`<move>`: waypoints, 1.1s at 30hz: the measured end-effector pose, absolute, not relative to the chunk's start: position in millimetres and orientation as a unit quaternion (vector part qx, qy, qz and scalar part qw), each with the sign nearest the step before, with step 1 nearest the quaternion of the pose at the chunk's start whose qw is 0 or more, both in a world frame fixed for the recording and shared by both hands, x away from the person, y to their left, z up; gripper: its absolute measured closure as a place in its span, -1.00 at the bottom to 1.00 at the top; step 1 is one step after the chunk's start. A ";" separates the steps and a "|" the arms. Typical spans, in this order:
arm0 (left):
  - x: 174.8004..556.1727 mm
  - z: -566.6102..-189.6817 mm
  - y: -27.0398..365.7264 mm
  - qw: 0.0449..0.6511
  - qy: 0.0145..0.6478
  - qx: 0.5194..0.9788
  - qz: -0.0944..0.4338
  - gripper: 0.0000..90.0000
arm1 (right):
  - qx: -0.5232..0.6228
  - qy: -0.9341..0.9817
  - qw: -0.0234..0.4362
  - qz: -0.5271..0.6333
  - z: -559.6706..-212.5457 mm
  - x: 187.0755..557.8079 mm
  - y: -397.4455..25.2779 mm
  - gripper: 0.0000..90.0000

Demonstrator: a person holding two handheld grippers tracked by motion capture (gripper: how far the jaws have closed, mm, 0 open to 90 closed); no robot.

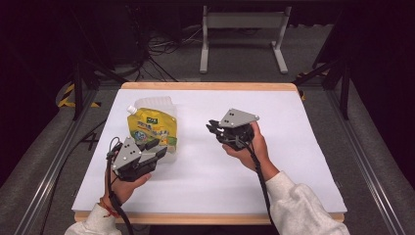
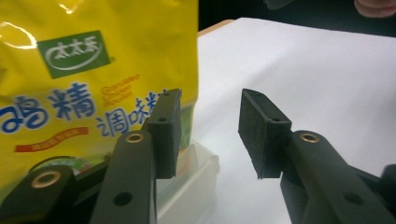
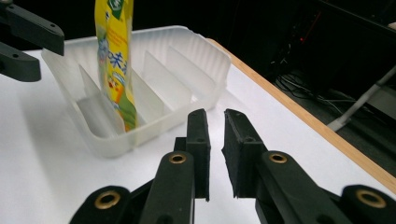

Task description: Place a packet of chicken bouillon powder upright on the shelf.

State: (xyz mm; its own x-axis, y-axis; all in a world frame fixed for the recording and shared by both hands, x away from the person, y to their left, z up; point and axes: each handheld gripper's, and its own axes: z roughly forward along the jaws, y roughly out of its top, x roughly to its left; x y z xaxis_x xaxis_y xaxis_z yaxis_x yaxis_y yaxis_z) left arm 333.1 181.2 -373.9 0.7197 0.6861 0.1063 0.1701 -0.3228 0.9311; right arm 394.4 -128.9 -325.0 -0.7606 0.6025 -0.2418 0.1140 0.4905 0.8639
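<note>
Jaws on my left gripper (image 1: 155, 148) stand spread apart with nothing between them, right beside the yellow spouted pouch (image 1: 149, 128); in the left gripper view one pad (image 2: 166, 133) sits just in front of the pouch's printed face (image 2: 88, 84), though I cannot tell whether it touches. My right gripper (image 1: 213, 127) hangs well apart over the bare white worktop (image 1: 293, 161), its jaws drawn nearly together with only a narrow slit between the pads (image 3: 200, 149), gripping nothing.

The pouch stands upright in a clear plastic divider tray (image 1: 159, 104) near the far left of the worktop. From the right gripper view it occupies one of the slots (image 3: 114, 70), leaning lightly between thin partitions (image 3: 159, 81).

I judge the pouch to be soft-walled and glossy, so it will buckle and could slip under a hard squeeze on its belly. Contents look like powder or granules, moderately light, likely to shift when tilted. Best hold, I think, is high on the flat body below the white cap (image 1: 131, 109), or on the stiffer sealed side edge, pads flat on both faces. The tray looks light and flimsy; lifting the pouch may drag it along unless the other gripper steadies its rim.
</note>
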 end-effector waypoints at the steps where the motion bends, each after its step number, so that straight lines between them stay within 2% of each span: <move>1: 332.5 -374.8 179.5 0.513 0.275 0.775 0.247 0.30 | 0.218 0.821 0.272 0.452 -325.4 393.7 -132.5 0.78; 10: 328.5 -386.3 164.0 0.488 0.259 0.797 0.245 0.15 | 0.212 0.832 0.294 0.420 -332.3 387.1 -160.7 0.64; 17: 324.2 -394.6 153.9 0.472 0.250 0.811 0.239 0.03 | 0.200 0.850 0.309 0.377 -344.0 380.1 -174.0 0.40; 33: 321.7 -413.8 135.7 0.443 0.237 0.836 0.219 -0.25 | 0.221 0.864 0.311 0.329 -368.0 364.8 -209.0 0.02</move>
State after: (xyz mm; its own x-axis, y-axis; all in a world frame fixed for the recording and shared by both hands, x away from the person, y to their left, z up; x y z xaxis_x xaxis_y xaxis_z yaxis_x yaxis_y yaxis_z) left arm 321.7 135.7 -413.8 0.7914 0.5908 0.1567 0.2020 -0.4947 0.8453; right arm 364.8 -209.0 -368.0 -0.7087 0.5866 -0.3920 0.1767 0.6855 0.7063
